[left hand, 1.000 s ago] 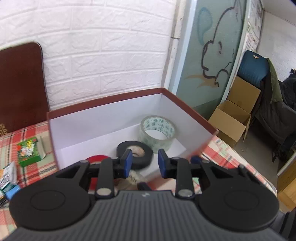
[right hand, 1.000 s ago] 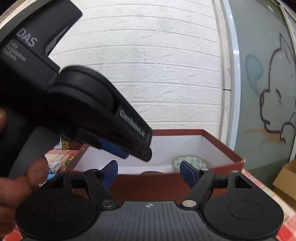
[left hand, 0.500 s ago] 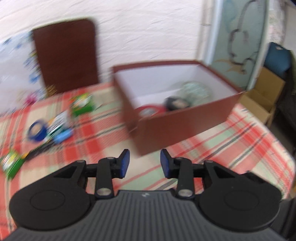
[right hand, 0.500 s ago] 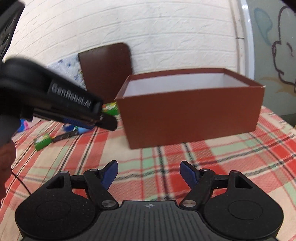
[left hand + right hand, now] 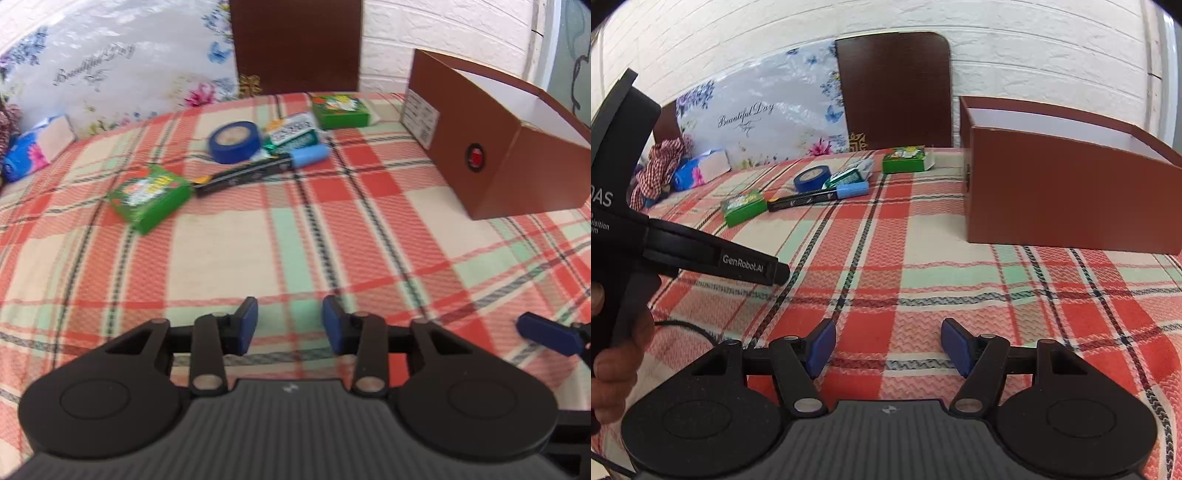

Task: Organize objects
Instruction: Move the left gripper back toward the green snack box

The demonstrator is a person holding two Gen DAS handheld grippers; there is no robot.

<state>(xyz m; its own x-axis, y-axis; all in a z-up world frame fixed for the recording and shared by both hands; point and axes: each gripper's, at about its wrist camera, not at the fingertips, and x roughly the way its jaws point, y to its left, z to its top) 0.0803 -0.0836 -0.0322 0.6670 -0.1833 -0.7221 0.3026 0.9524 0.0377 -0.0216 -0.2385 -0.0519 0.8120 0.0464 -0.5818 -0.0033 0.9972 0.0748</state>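
Loose items lie in a cluster on the checked tablecloth: a blue tape roll (image 5: 235, 142) (image 5: 812, 178), a black marker (image 5: 240, 177), a light blue tube (image 5: 309, 156), a green-white packet (image 5: 293, 133) and two green boxes (image 5: 149, 197) (image 5: 340, 109). The brown box (image 5: 517, 162) (image 5: 1071, 199) stands to the right, its inside hidden. My left gripper (image 5: 290, 325) hovers over bare cloth well short of the cluster, its jaws opening with nothing between them. My right gripper (image 5: 888, 345) also hangs over bare cloth, jaws closing on nothing.
A dark brown board (image 5: 894, 88) and a floral plastic bag (image 5: 757, 118) lean against the white brick wall behind the table. A blue tissue pack (image 5: 698, 171) and a checked cloth (image 5: 661, 158) lie at the far left. A hand (image 5: 613, 354) holds the left gripper.
My left gripper came out of the brown box, swung left and down over the tablecloth, and its jaws widened. My right gripper tilted down from the box front, and its jaws narrowed slightly.
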